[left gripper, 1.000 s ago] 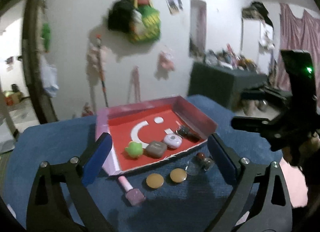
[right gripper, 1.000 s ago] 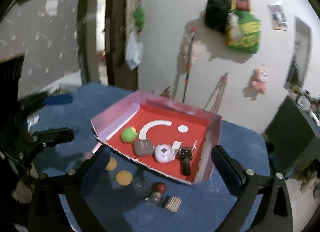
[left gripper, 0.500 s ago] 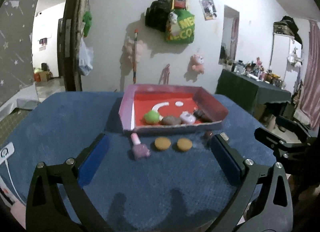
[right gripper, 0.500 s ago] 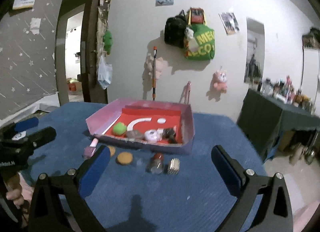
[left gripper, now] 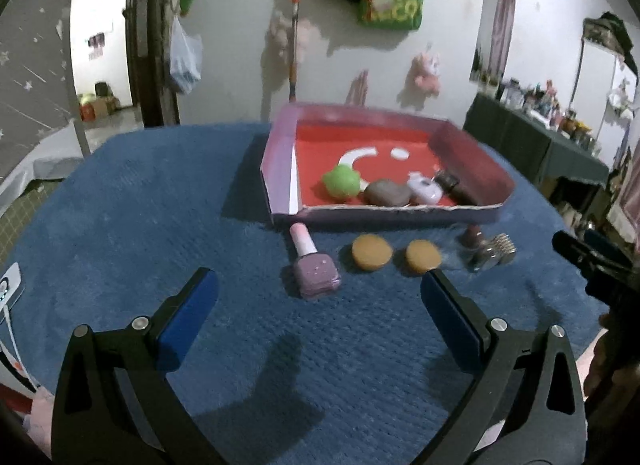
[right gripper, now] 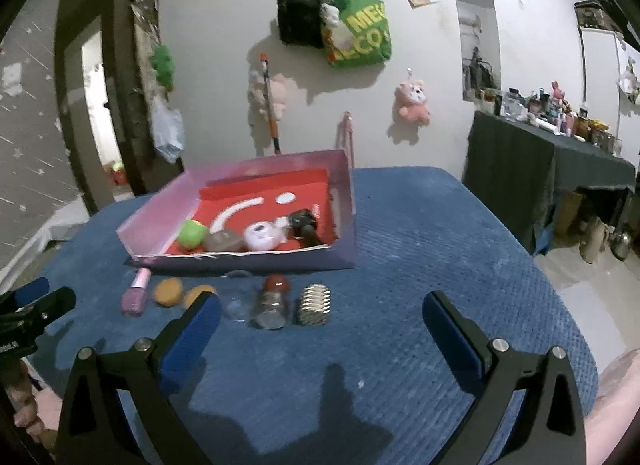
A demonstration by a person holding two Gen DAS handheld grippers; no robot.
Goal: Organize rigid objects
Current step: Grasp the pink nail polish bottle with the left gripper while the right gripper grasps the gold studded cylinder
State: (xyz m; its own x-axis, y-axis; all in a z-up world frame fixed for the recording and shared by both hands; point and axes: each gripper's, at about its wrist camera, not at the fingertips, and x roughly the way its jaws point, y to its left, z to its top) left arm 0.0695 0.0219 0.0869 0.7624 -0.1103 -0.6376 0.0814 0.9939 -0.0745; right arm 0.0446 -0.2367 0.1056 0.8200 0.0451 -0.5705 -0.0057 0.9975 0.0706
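A pink box [left gripper: 280, 169] [right gripper: 344, 189] with a red floor holds a green ball [left gripper: 341, 183] [right gripper: 192, 233], a brown pebble [left gripper: 387, 193], a white case [left gripper: 425, 191] [right gripper: 262, 237] and a dark object [left gripper: 456, 187]. In front of it on the blue cloth lie a pink nail polish bottle [left gripper: 314, 263] [right gripper: 136, 297], two tan discs [left gripper: 371, 253] [left gripper: 423, 256], a small red-capped jar [right gripper: 272, 303] and a ribbed metal piece [right gripper: 315, 305]. My left gripper [left gripper: 316, 289] stands open just short of the bottle. My right gripper [right gripper: 320, 309] is open too, near the jar and metal piece.
The blue-covered table [right gripper: 440, 245] drops off at its rounded edges. A dark side table [right gripper: 552, 157] crowded with bottles stands at the right. Bags [right gripper: 352, 25] and plush toys hang on the white wall behind. A white device [left gripper: 8, 289] lies at the table's left edge.
Both grippers have dropped and levelled out from a tilted view, coming closer to the row of loose objects in front of the box. The objects themselves have not moved.
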